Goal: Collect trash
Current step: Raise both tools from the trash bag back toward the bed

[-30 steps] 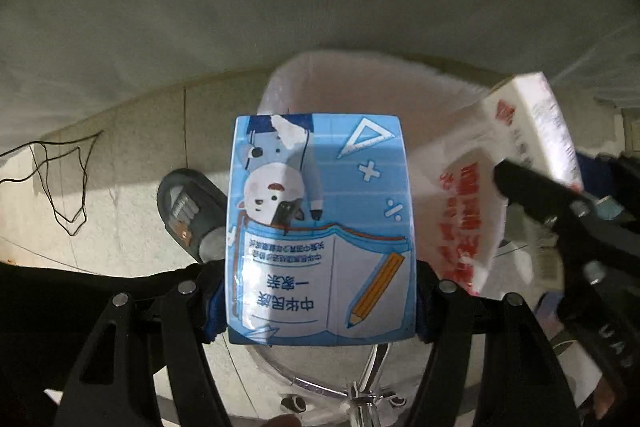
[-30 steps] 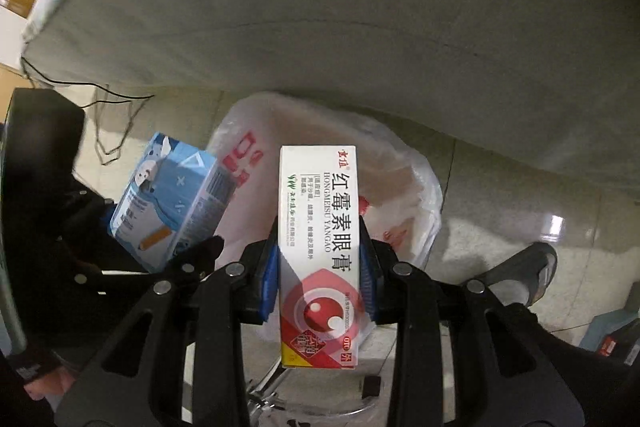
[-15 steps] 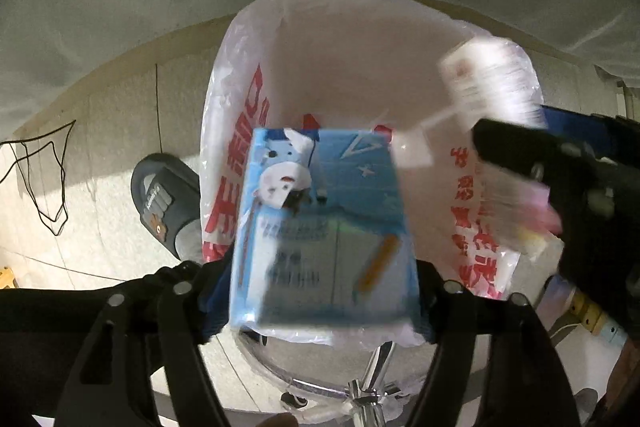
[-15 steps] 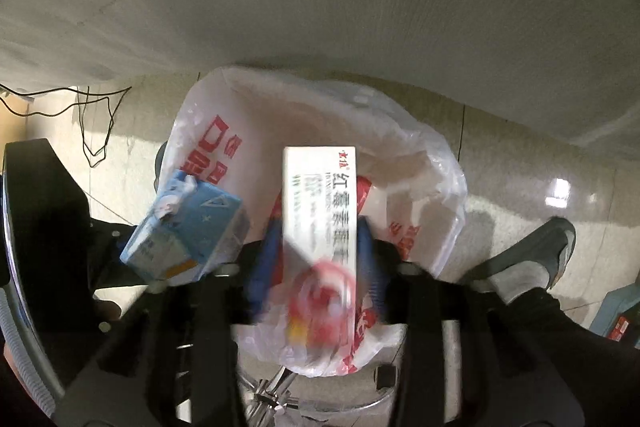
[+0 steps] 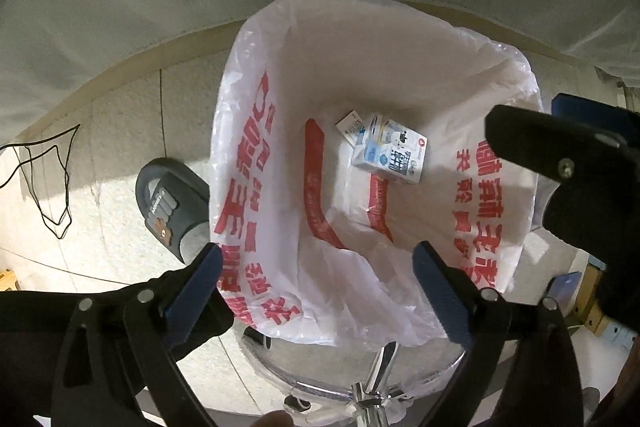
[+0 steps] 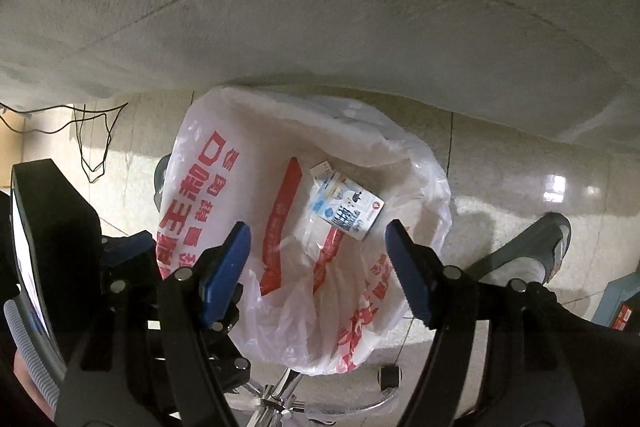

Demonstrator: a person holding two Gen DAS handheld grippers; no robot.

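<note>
1. A white plastic bag [image 5: 256, 187] with red print (mouth wide open) carries the trash.
2. Blue milk carton [image 5: 394, 153] lies inside on its bottom.
3. A white box [image 5: 350, 125] lies partly under the carton.

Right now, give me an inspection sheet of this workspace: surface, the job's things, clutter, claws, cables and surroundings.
Surface: pale tiled floor under a white draped cloth.
Job's things: white plastic bag with red print hangs open; a blue-and-white carton lies inside, with a smaller white box tucked partly behind it.
Clutter: nothing seen on the floor beside the bag.
Claws: left claw open and holding nothing; right claw open and holding nothing, both above the bag mouth.
Cables: thin black wire looped on the floor at left.
Surroundings: dark slipper with grey sock beside the bag; chrome chair base beneath it.
</note>
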